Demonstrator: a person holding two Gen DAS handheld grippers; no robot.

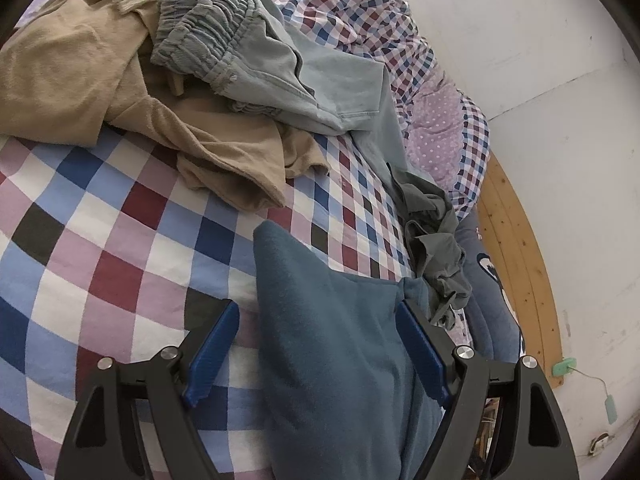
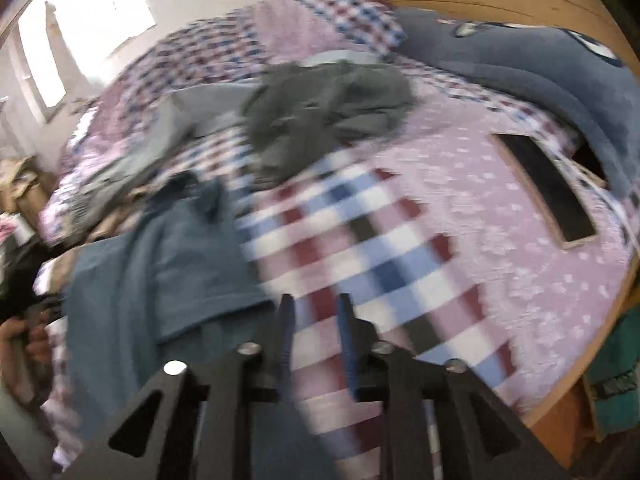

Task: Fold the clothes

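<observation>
Bare checked bedspread (image 1: 120, 248) lies left of teal garment (image 1: 332, 340).

Right wrist view: whole frame motion-blurred. Checked bedsheet (image 2: 360, 240) pattern smears into streaks near the right gripper (image 2: 314, 308); fingers narrowly apart, nothing discernible between them. Grey-green garment (image 2: 328, 100) reads only as a dark heap above the sheet, type indeterminate. Teal garment (image 2: 160, 264) left of the gripper, edges soft, lower part cut by frame bottom. Dark rectangular object (image 2: 548, 188) right of the gripper: identity unclear.

Left wrist view: teal garment (image 1: 340, 340) runs between the spread fingers of the left gripper (image 1: 316, 352) and out the bottom edge; contact with either pad not resolvable. Tan garment (image 1: 80, 76) cut off at left edge, partly buried under light denim shorts (image 1: 248, 48).
</observation>
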